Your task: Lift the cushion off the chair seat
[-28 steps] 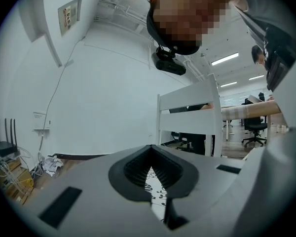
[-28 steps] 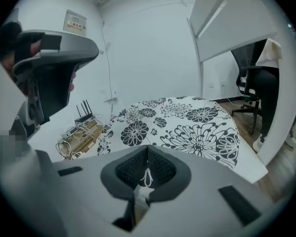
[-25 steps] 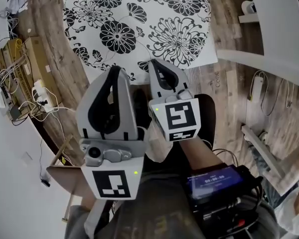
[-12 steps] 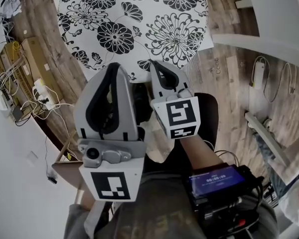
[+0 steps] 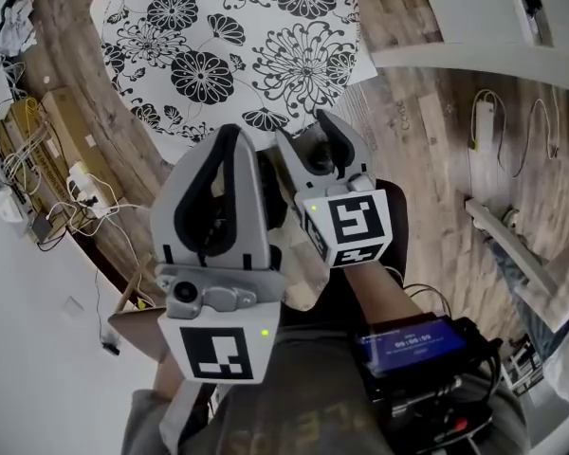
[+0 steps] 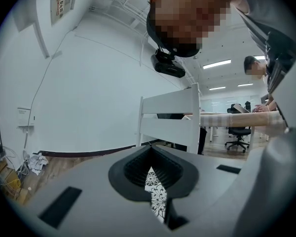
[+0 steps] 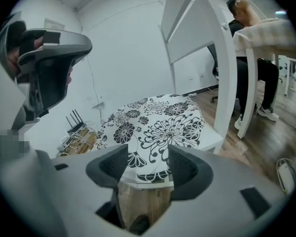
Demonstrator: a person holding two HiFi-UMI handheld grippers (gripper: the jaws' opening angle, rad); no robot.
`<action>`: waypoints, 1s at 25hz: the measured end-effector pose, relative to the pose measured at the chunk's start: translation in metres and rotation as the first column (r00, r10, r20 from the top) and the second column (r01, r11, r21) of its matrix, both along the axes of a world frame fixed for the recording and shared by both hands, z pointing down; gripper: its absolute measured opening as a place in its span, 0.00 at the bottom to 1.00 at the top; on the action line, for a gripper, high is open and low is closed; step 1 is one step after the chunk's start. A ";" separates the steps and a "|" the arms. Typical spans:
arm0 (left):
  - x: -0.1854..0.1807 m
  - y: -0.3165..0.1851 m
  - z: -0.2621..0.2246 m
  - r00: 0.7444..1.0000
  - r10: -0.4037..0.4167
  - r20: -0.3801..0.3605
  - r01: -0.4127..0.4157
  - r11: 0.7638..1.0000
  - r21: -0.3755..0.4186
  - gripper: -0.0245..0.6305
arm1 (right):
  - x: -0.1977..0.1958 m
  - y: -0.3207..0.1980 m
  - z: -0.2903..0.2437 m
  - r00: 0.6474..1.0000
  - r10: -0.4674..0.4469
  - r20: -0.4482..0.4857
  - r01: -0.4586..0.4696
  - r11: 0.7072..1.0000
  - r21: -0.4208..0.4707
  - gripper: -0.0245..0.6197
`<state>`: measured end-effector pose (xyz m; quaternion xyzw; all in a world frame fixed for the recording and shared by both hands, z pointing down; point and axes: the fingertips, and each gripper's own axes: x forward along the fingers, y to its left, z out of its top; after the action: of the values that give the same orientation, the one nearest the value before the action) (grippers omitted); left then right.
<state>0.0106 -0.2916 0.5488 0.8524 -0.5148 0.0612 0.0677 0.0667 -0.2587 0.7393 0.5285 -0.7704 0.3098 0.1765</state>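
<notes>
A white cushion [image 5: 237,45] with black flowers lies on the white chair seat [image 7: 209,143], at the top of the head view. Both grippers hover short of its near edge, touching nothing. My left gripper [image 5: 229,138] is shut with nothing in it. In the left gripper view only a sliver of the cushion [image 6: 156,197] shows below the left gripper's [image 6: 149,149] meeting tips. My right gripper [image 5: 310,133] is opening its jaws, with nothing between them. In the right gripper view the cushion [image 7: 160,125] lies beyond the right gripper [image 7: 148,164].
The chair's white back rail [image 5: 474,60] runs along the right of the seat. Cardboard boxes [image 5: 52,126] and a power strip with cables [image 5: 83,186] lie on the wooden floor at left. Another power strip [image 5: 479,121] lies at right. People sit at desks [image 7: 246,19] behind.
The right gripper's jaws have gone from shut to apart. Both grippers have lifted a little and sit closer together. The cushion has slid up and left in the head view.
</notes>
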 end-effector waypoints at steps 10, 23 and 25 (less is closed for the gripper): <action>0.000 0.010 0.007 1.000 0.019 0.014 -0.019 1.000 -0.017 0.05 | 0.008 0.016 0.030 0.986 0.136 0.100 -0.124 0.985 -0.118 0.62; -0.023 -0.002 0.014 0.999 -0.035 0.020 0.035 0.999 -0.011 0.05 | -0.019 0.003 0.048 0.957 0.142 0.253 -0.094 0.977 -0.192 0.31; -0.024 -0.002 0.008 0.999 -0.037 0.017 0.037 0.999 -0.008 0.05 | -0.021 0.002 0.040 0.959 0.132 0.252 -0.088 0.980 -0.179 0.21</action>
<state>-0.0136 -0.2933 0.5568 0.8420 -0.5308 0.0693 0.0678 0.0460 -0.2568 0.7789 0.5085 -0.7277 0.4495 0.0989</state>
